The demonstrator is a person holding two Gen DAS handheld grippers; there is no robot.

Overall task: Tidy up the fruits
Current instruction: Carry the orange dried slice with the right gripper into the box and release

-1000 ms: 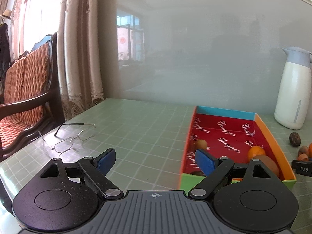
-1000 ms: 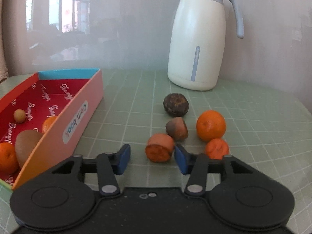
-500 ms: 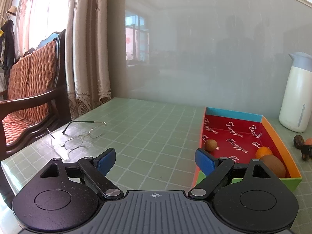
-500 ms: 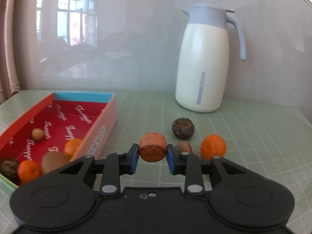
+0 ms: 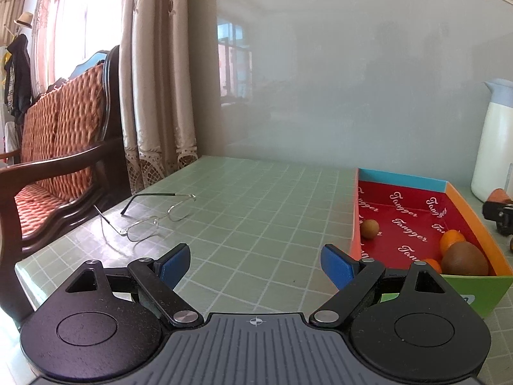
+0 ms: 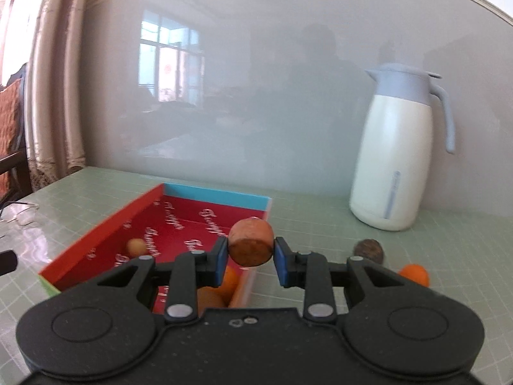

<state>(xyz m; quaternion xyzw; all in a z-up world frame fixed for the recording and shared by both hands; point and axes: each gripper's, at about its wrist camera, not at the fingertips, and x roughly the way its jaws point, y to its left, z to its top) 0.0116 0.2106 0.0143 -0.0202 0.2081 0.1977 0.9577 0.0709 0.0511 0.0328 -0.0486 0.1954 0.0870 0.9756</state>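
Note:
My right gripper (image 6: 250,258) is shut on an orange-brown fruit chunk (image 6: 250,241) and holds it in the air over the right wall of the red box (image 6: 105,224). The box holds a small tan fruit (image 6: 136,246) and orange fruits (image 6: 230,280). A dark round fruit (image 6: 368,250) and an orange (image 6: 414,274) lie on the table to the right. My left gripper (image 5: 255,264) is open and empty, left of the box (image 5: 402,180), which holds a kiwi (image 5: 465,258), an orange (image 5: 451,239) and a small tan fruit (image 5: 369,228).
A white thermos jug (image 6: 396,166) stands at the back right against the wall. Wire glasses (image 5: 154,215) lie on the green grid table near its left edge. A wooden chair (image 5: 54,160) and curtains stand beyond that edge.
My right gripper closed on the fruit chunk, lifted it off the table and carried it left to the box. My left gripper drew back to the left, still open.

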